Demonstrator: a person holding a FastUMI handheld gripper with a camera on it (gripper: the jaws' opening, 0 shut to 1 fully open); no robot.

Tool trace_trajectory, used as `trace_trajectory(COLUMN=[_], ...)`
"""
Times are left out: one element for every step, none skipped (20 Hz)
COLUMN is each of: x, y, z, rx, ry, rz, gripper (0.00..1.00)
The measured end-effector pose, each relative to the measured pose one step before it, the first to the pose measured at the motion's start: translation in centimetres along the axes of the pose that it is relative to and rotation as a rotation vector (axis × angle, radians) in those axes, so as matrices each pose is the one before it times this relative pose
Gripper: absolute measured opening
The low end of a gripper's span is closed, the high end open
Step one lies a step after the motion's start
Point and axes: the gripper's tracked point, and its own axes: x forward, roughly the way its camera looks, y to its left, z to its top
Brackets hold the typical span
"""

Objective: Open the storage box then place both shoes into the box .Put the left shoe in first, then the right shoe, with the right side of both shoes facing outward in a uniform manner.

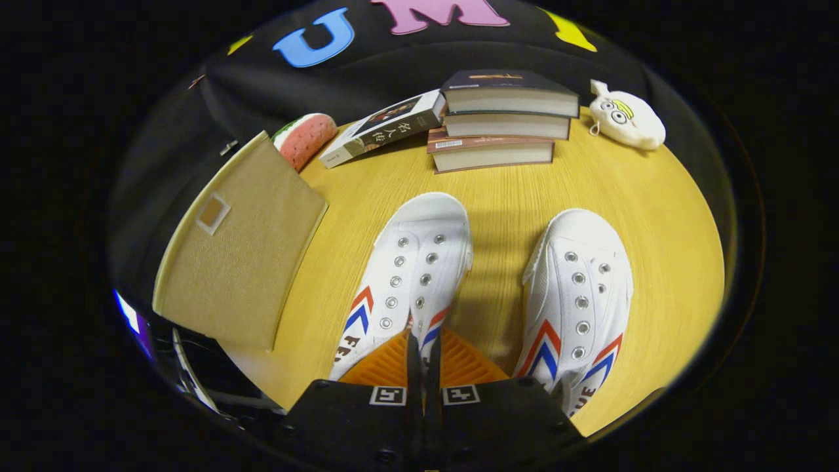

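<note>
- At the bottom centre of the frame, your gripper has its fingers pressed together on a thin strip of the left shoe, which seems to be its tongue or collar edge.
- Left shoe lies on the bench, toe pointing up the frame, just ahead of the fingers.
- Right shoe lies beside it at lower right, apart from it, toe also up the frame.
- Your box sits at middle left, lid closed, reaching the bench's left edge.
- Along the top of the frame: a stack of books, one loose book tilted against it, a red plush behind the box, a white plush at upper right.
</note>
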Motion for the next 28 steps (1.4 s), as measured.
trace_trajectory(x=[-0.469,-0.463,-0.353,-0.661,-0.456,-0.583,-0.650,-0.768,-0.873,-0.851,-1.157,-0.779,-0.631,-0.297,-0.169,0.266,0.235,1.051,1.000,1.148,1.089,1.378,1.422,1.399,1.154,1.288,1.472,1.413], y=[0.316,0.633,0.660,0.713,0.684,0.579,0.526,0.711,0.900,1.157,1.560,1.648,1.752,1.836,1.913,2.027,2.170,1.595,1.835,1.886,1.656,1.415,1.041,0.779,0.432,0.316,0.039,-0.079], z=[0.349,0.400,0.191,0.404,0.537,0.560,0.538,0.647,0.835,1.016,0.799,1.060,0.703,0.769,0.327,0.404,0.067,0.640,-0.052,-0.023,-0.311,-0.222,-0.369,-0.517,-0.709,-0.747,-0.754,-0.479], rx=[0.03630,0.02477,0.01823,0.01975,0.01002,-0.00202,-0.00239,-0.00259,0.00526,0.00858,0.00388,-0.00231,-0.00027,-0.00984,-0.00614,-0.00848,-0.01163,-0.01224,-0.01485,-0.00345,0.00302,0.00328,0.00053,-0.00047,0.00052,0.00112,0.00549,0.01031], ry=[-0.00519,-0.00733,0.00070,-0.00785,-0.01560,-0.01349,-0.01680,-0.01340,-0.01556,-0.01869,-0.02090,-0.01275,-0.00283,0.00316,0.01458,0.01717,0.01501,0.01075,0.01000,0.01645,0.01550,0.02066,0.02132,0.02271,0.02535,0.02115,0.02138,0.01413], rz=[0.02017,0.01667,0.01567,0.01889,0.02070,0.01333,0.00798,0.00805,0.01318,0.01554,0.01686,0.01939,0.01445,0.01221,0.01048,0.01216,0.01916,0.01916,0.01865,0.01647,0.01312,0.00873,0.00103,-0.00728,-0.01559,-0.01844,-0.01851,-0.01945], gripper=[0.06,0.05,0.05,0.05,0.05,0.05,0.05,0.05,0.05,0.05,0.05,0.05,0.05,0.05,0.05,0.05,0.05,0.05,0.05,0.05,0.05,0.05,0.05,0.05,0.05,0.05,0.05,0.05])
